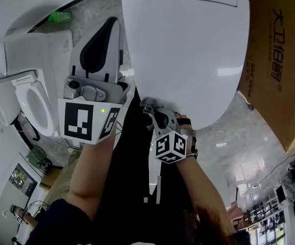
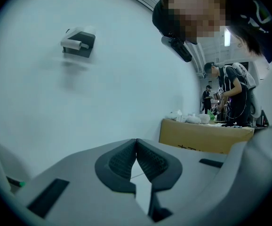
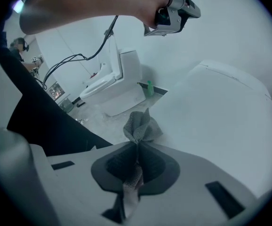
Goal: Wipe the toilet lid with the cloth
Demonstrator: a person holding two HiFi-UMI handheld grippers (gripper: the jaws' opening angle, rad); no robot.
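The toilet lid lies shut and white before us, filling the upper middle of the head view, with a cardboard box just beside it on our right. We hold the right gripper at the lid's near, rounded edge. Its fingers are clamped on the cloth, a grey, dotted piece. One bunched tuft sticks out past the fingertips toward the lid, and a strip trails back between the pads. We cannot tell whether the tuft touches the lid.

The left gripper is raised off the lid's left side, clear of it and pointing away from us. Its fingers are pressed together at the tips with nothing between them, and its own view looks at a pale wall.

Farther left, a second toilet stands on the marbled floor with its lid up. A green bottle lies near it.
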